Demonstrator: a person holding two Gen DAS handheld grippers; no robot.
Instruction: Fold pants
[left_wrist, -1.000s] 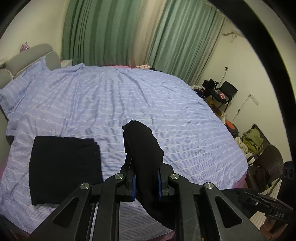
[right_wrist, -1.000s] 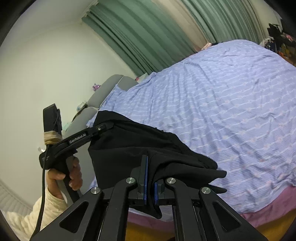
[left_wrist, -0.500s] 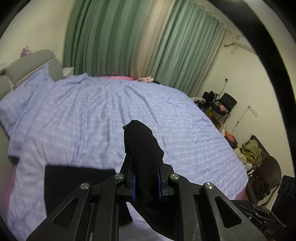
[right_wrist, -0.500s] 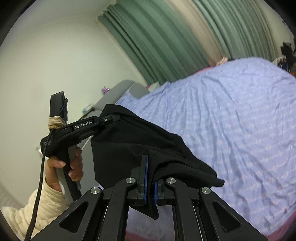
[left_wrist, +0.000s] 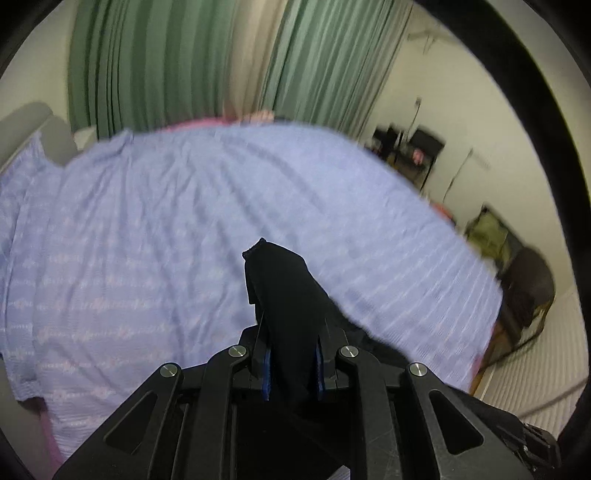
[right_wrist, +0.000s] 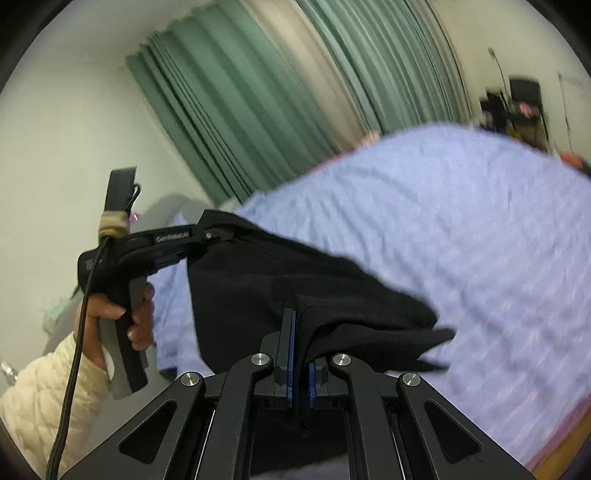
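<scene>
The black pants (right_wrist: 280, 280) hang in the air between both grippers, above the near edge of the bed. My left gripper (left_wrist: 291, 354) is shut on a bunched corner of the pants (left_wrist: 284, 291) that sticks up between its blue pads. My right gripper (right_wrist: 301, 354) is shut on another edge of the cloth, which drapes to the right over its fingers. In the right wrist view the left gripper (right_wrist: 218, 234) shows at the left, held by a hand, pinching the far corner. The lower part of the pants is hidden below both frames.
The bed with a lavender patterned sheet (left_wrist: 184, 229) fills the middle. Green curtains (left_wrist: 166, 62) hang behind it. A grey headboard (left_wrist: 33, 129) is at the left. Chairs and clutter (left_wrist: 524, 280) stand by the right wall. Both views are motion-blurred.
Both grippers have risen and tilted up with the pants. The folded black cloth seen on the bed at the left has dropped out of the left wrist view.
</scene>
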